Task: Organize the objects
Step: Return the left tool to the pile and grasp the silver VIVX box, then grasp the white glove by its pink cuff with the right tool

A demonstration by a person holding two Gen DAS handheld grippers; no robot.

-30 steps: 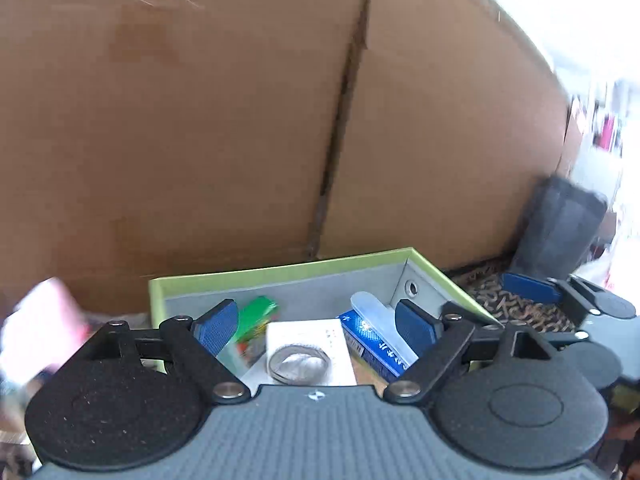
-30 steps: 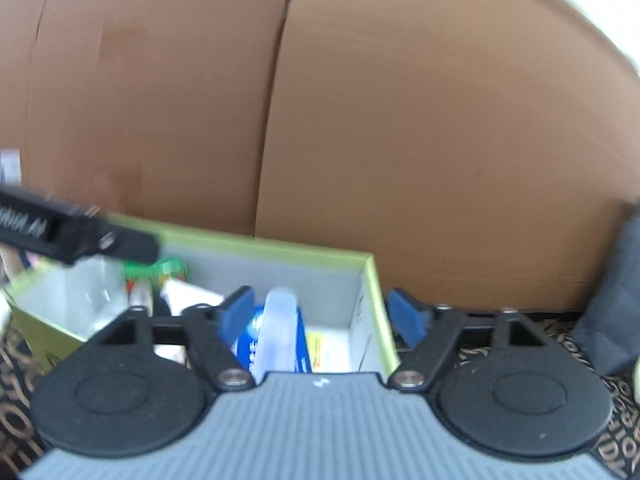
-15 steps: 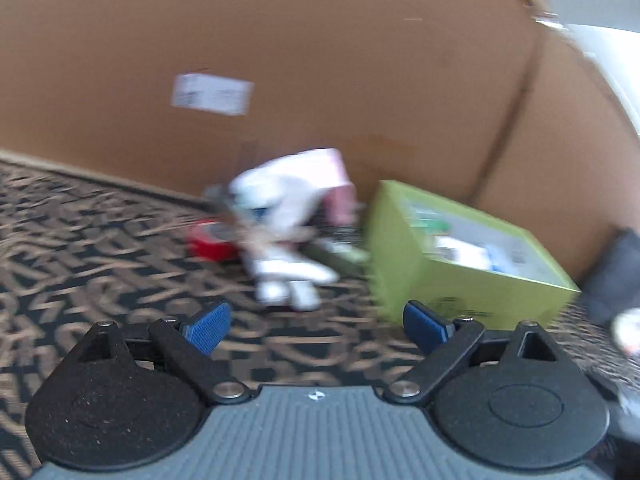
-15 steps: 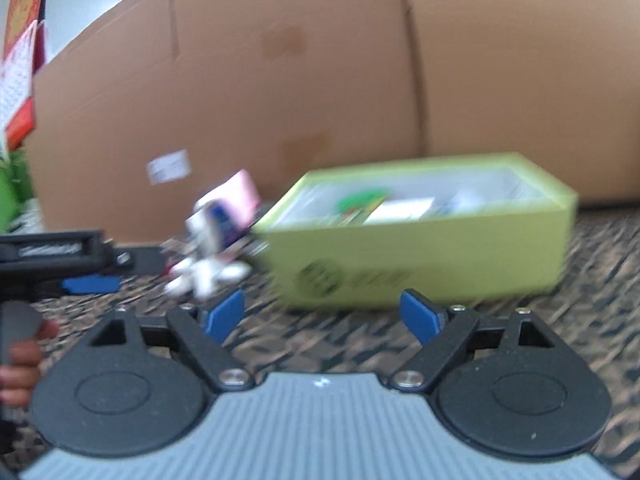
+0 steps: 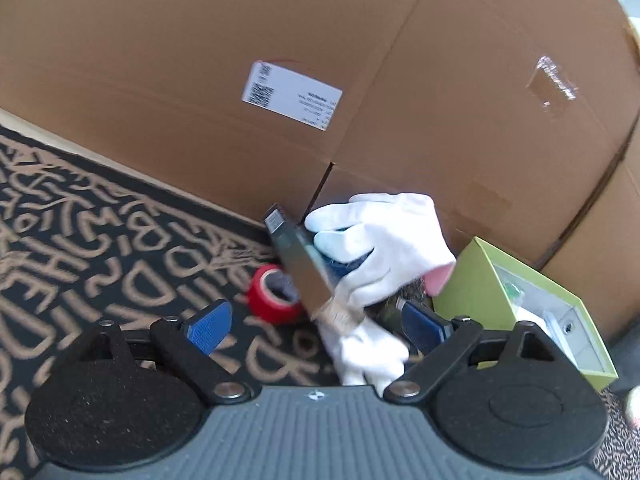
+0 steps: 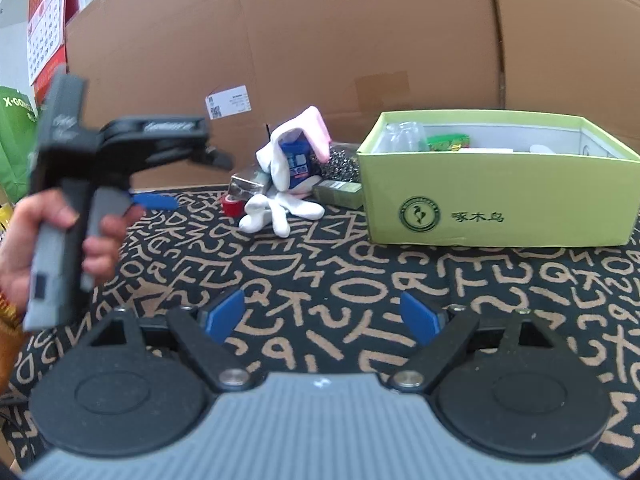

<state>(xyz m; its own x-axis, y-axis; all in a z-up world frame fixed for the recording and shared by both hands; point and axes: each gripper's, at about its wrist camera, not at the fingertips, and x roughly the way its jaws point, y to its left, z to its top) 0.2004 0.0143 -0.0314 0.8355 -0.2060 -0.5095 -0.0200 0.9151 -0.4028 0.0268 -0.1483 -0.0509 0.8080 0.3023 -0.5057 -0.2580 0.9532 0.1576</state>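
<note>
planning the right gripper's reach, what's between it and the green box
Only bare patterned carpet lies between the open right gripper and the green box, in the right wrist view.

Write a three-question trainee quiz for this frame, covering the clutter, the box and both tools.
1. True or false: the red tape roll already lies inside the green box.
2. Which item does the white glove drape over? A) blue container B) a glass jar C) a book
3. Fill in: both the left tool and the right tool are ____, with nothing between their blue pads.

Key: 1 false, it sits on the patterned carpet beside the pile; 2 A; 3 open.
</note>
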